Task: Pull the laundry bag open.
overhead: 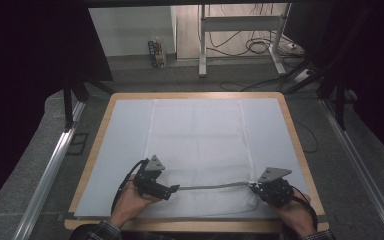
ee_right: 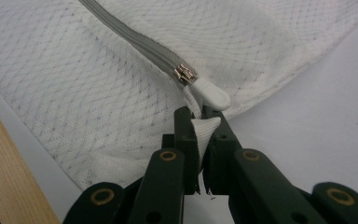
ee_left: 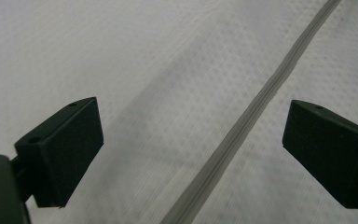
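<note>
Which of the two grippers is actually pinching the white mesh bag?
The right gripper: its jaws are clamped on the mesh bag fabric beside the zipper pull. The left gripper stands wide open over the zipper.

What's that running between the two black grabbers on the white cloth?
A grey zipper on the white mesh bag spans from the left gripper to the right gripper, seen in the high view.

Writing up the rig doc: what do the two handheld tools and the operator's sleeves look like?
Both are black. The left tool and right tool each carry a grey three-cornered plate on top and trail a black cable. The right tool view shows brass-coloured pivot rivets. The jaws are blocky black pads. The sleeve cuffs are plaid.
</note>
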`<move>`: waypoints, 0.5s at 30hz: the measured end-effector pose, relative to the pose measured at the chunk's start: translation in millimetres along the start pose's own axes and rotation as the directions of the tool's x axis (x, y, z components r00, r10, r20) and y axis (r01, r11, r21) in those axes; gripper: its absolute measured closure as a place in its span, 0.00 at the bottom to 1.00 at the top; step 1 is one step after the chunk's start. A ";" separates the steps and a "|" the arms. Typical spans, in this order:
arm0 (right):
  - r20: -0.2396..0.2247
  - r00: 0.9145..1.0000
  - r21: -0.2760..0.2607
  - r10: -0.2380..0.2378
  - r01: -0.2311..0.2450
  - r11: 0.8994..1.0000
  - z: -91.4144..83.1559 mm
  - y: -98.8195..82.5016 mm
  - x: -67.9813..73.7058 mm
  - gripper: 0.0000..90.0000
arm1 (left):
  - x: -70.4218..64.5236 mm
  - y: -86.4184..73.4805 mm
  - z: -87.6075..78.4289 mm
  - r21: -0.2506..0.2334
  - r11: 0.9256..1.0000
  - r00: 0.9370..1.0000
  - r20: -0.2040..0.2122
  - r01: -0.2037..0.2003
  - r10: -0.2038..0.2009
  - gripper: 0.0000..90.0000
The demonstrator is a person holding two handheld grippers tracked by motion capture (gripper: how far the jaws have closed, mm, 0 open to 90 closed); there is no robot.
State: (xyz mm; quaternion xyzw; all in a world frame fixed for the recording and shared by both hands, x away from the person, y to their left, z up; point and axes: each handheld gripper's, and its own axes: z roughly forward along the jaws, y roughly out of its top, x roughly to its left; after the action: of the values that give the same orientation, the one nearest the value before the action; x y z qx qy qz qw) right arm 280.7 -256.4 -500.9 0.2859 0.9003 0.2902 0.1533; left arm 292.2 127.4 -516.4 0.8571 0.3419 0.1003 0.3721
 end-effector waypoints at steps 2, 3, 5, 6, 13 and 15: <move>0.003 1.000 -0.004 -0.002 0.002 1.000 -0.7 0.3 0.2 0.94 | -4.7 8.2 7.3 0.000 1.000 1.000 0.025 -0.012 0.012 0.08; 0.003 1.000 -0.005 -0.001 0.001 1.000 -1.0 0.5 0.3 0.94 | -7.7 12.7 11.3 0.001 1.000 0.999 0.031 -0.024 0.024 0.08; 0.004 1.000 -0.002 -0.002 0.002 1.000 -0.7 0.6 0.5 0.94 | -13.8 23.1 19.5 -0.002 0.999 0.998 0.042 -0.049 0.049 0.08; 0.005 1.000 -0.002 -0.003 0.003 1.000 -0.4 0.6 0.7 0.94 | -16.9 28.4 23.8 -0.007 0.998 0.997 0.052 -0.058 0.059 0.08; 0.003 1.000 -0.002 -0.002 0.002 1.000 -0.1 0.4 0.1 0.94 | -34.1 62.7 57.1 -0.021 0.994 0.990 0.095 -0.106 0.107 0.07; 0.005 1.000 -0.004 -0.001 0.001 1.000 0.1 0.2 0.2 0.93 | -39.3 70.9 66.0 -0.025 0.995 0.988 0.115 -0.101 0.104 0.07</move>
State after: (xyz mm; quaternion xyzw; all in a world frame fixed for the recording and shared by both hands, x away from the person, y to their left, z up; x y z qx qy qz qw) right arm 280.7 -256.2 -500.9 0.2860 0.8995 0.2911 0.1561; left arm 327.3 29.2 -509.4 0.8742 0.2741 0.0725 0.3941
